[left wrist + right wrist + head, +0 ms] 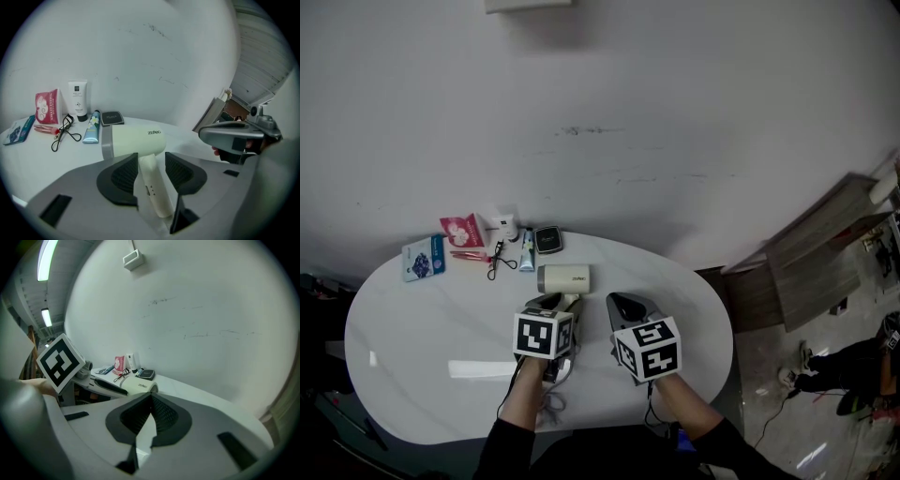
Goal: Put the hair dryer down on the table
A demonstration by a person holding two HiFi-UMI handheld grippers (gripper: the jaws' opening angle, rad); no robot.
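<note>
White oval table (pixel 412 319), plain white wall behind, toiletries (pixel 483 246) bunched at the far left. The hair dryer (pixel 565 277) lies on the table straight ahead of your left gripper (pixel 551 302). Its barrel sits crosswise at the far end, and its handle (pixel 152 187) runs back toward you between the jaws. Those jaws stand wide; there's a clear gap on the handle's right side, so the pads aren't pressing it. It looks set down. Your left gripper is the nearer one, and the handle's long axis lines up with it. So the exit is probably straight back along that line; going sideways would likely knock the handle. Your right gripper (pixel 628 305) is closed with nothing in it, just right of the dryer and apart from it.
</note>
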